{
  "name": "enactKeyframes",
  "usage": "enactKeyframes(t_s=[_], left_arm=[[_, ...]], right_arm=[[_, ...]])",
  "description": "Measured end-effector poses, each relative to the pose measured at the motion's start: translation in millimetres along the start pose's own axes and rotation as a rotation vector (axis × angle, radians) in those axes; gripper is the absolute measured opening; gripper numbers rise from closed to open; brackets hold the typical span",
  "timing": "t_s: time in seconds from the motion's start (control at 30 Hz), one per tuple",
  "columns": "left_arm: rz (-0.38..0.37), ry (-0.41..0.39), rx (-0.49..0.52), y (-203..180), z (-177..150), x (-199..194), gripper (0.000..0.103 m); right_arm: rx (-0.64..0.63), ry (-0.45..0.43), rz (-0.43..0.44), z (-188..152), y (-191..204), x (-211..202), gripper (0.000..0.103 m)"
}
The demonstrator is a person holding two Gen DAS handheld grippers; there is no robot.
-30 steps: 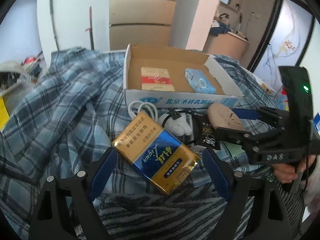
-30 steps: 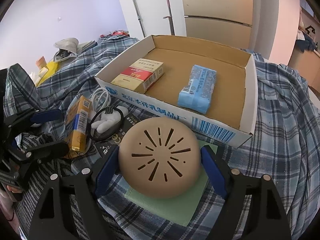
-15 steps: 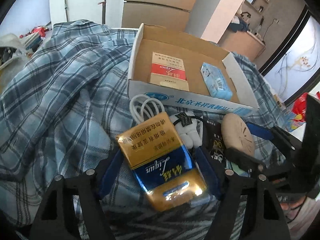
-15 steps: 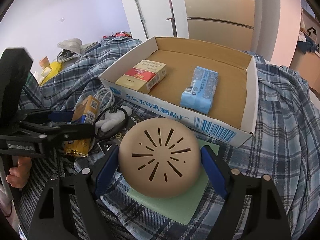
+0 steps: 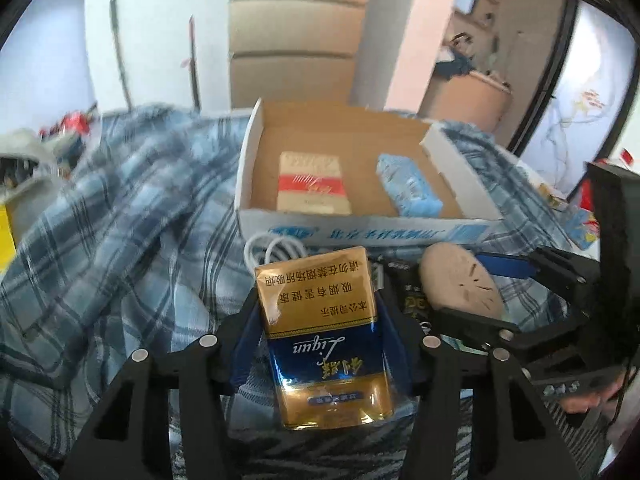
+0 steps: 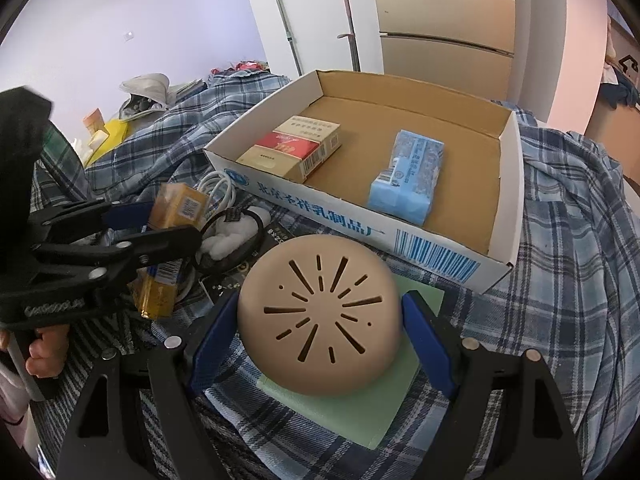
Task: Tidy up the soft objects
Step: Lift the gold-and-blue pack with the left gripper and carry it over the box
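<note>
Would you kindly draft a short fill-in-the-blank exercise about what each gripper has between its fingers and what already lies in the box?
1. The left gripper is closing around a gold and ____ pack.
2. The tan dome between the right gripper fingers rests on a ____ sheet.
3. The cardboard box holds ____ items.
4. The light blue packet lies inside the ____.

Missing words: blue; green; two; box

Behind your work you have a wardrobe (image 6: 444,28) and two poles (image 6: 284,28) leaning on the white wall; a yellow bag (image 6: 110,136) lies far left, and a dark-framed door (image 5: 580,80) stands right.
</note>
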State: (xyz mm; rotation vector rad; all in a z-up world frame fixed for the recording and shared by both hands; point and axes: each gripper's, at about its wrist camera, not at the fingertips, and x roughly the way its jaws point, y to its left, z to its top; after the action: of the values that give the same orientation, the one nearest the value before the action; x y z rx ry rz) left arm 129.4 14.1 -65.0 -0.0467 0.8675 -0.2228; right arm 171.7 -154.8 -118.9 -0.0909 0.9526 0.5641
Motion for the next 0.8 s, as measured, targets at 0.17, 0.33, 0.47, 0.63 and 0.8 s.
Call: enactKeyframes(t_s=[0.17, 0.33, 0.47, 0.63, 0.8], left_arm=[[0.011, -0.1, 0.059, -12, -4, -15, 0.057], [-0.006, -0.231, 0.069, -16, -10, -39, 0.057], [0.008, -0.308, 0.057, -15, -13, -53, 0.057], [0.0, -0.333, 0.038, -11, -14, -58, 0.057], [-0.032, -0.345, 0.041, -10, -15, -60, 0.057]], right_arm=[[0.0, -0.06, -0.013, 0, 0, -12, 0.077], [0.019, -0.061, -0.007, -1, -5, -14, 0.076], [-0.014, -0.104, -0.005, -2, 1, -21, 0.076], [-0.049, -0.156, -0.021, -4, 7, -31, 0.076], [-0.058, -0.163, -0.02, -3, 7, -32, 0.076]])
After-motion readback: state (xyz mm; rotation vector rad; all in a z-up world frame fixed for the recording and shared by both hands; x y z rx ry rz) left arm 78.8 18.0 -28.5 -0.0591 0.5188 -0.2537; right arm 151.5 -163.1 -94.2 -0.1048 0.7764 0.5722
